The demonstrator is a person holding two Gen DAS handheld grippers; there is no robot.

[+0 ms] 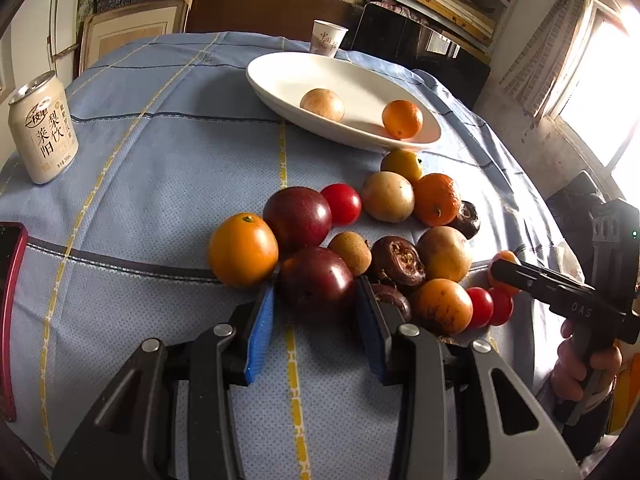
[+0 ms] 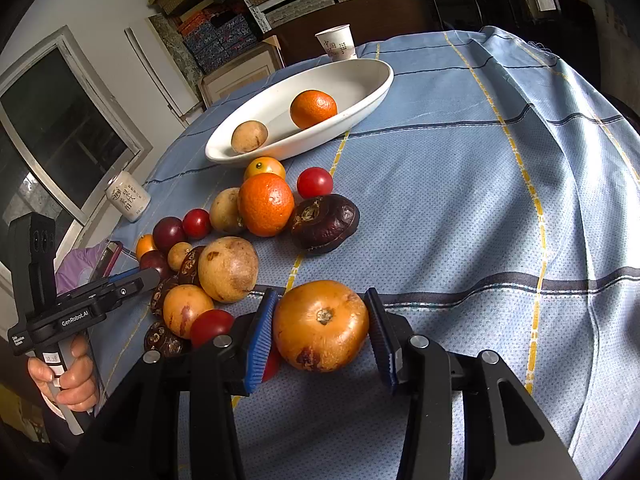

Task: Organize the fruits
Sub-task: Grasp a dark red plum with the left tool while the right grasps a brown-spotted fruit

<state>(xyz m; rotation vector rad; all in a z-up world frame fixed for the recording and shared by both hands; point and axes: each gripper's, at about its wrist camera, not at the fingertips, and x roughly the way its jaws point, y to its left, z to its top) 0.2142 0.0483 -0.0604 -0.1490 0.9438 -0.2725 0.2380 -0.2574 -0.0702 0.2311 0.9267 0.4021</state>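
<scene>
A pile of fruits lies on the blue checked cloth: oranges, red cherry tomatoes, tan round fruits and dark brown ones. My left gripper point(image 1: 314, 308) is shut on a dark purple fruit point(image 1: 316, 276) at the near edge of the pile, a blue pad against each side. My right gripper point(image 2: 320, 326) is shut on a yellow-orange fruit point(image 2: 320, 344) at the pile's right end, held just above the cloth. A white oval dish point(image 1: 280, 76) behind the pile holds a tan fruit point(image 1: 322, 105) and an orange point(image 1: 402, 119).
A pale drink can point(image 1: 44, 132) stands at the far left. A paper cup point(image 1: 328, 38) stands behind the dish. A red phone point(image 1: 10, 280) lies at the left edge. Bare cloth point(image 2: 480, 200) stretches right of the pile. Shelves and boxes line the back wall.
</scene>
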